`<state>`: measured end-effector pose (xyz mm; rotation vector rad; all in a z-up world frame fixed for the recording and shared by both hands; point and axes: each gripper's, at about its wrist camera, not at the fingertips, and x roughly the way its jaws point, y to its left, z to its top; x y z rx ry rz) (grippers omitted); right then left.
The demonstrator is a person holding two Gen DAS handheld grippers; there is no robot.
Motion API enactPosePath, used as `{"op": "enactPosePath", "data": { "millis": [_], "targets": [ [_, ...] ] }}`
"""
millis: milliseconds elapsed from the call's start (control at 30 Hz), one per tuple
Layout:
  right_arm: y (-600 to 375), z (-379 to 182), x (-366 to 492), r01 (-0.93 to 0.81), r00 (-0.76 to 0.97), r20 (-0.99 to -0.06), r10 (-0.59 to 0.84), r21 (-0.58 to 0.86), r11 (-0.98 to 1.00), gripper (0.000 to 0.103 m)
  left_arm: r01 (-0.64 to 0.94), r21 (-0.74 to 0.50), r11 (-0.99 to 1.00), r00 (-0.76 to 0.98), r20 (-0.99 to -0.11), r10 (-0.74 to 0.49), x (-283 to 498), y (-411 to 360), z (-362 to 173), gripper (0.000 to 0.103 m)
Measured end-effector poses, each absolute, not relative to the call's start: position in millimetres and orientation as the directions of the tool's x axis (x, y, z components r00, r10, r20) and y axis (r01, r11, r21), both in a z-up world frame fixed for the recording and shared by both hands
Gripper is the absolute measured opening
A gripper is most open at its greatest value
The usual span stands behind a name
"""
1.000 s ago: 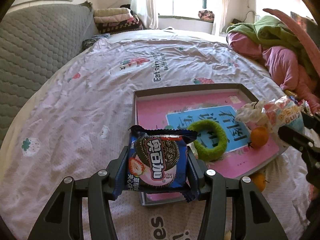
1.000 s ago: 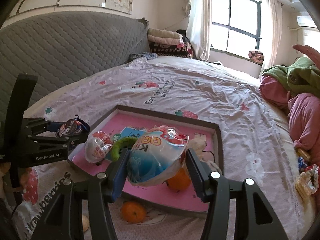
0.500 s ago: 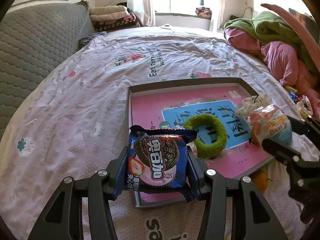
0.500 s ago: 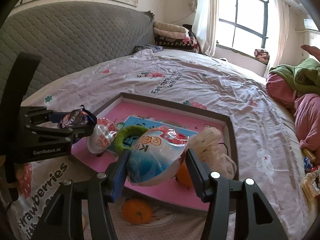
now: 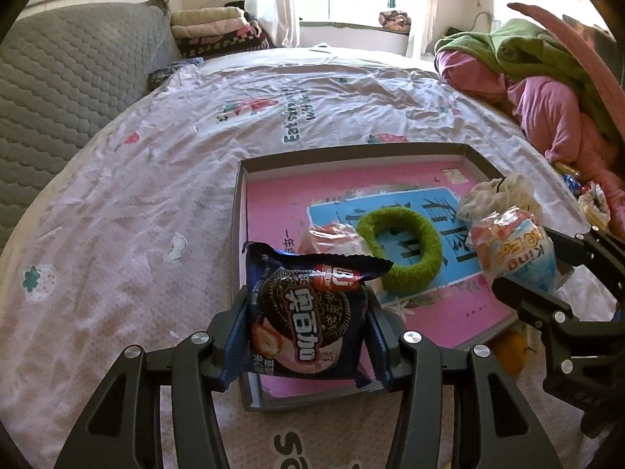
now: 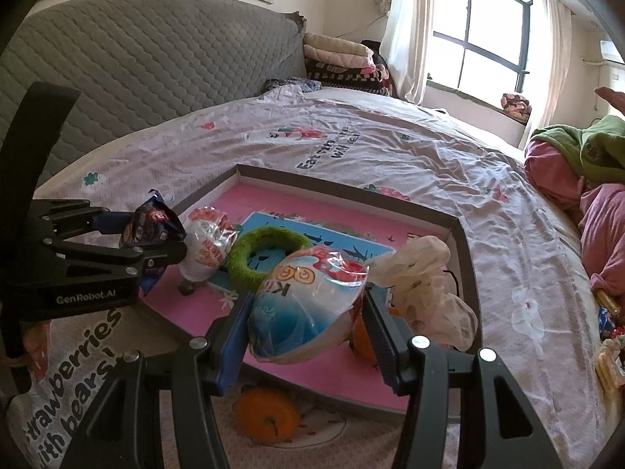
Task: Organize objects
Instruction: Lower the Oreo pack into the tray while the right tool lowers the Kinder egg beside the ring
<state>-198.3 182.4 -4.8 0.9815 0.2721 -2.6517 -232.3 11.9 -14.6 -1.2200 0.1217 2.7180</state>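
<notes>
My left gripper (image 5: 308, 322) is shut on a dark blue cookie packet (image 5: 306, 318) and holds it over the near left corner of the pink tray (image 5: 273, 211). My right gripper (image 6: 306, 314) is shut on a blue and white egg-shaped snack (image 6: 308, 308) above the tray's near edge (image 6: 340, 391); it also shows in the left wrist view (image 5: 515, 252). In the tray lie a green fuzzy ring (image 5: 402, 252), a red and white wrapped egg (image 6: 209, 246), a crumpled white bag (image 6: 425, 289) and an orange (image 6: 363, 336), partly hidden.
A second orange (image 6: 265, 416) lies on the bedsheet just outside the tray's near edge. Pink and green clothes (image 5: 547, 90) are piled on the right. Snack wrappers (image 6: 607, 336) lie at the right edge. A grey headboard (image 6: 136, 66) stands on the left.
Both grippers moved forward over the tray, each still holding its item. The red and white egg now shows beyond the cookie packet in the left wrist view.
</notes>
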Motion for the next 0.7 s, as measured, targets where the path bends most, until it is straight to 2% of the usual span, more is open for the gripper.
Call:
{"op": "enactPosePath", "data": {
  "millis": [700],
  "targets": [
    [177, -19, -209, 0.345, -0.711, -0.676, -0.194, -0.096, -0.934, 0.056, -0.19, 0.006, -0.982, -0.629, -0.769, 0.116, -234, 16, -28, 0.054]
  ]
}}
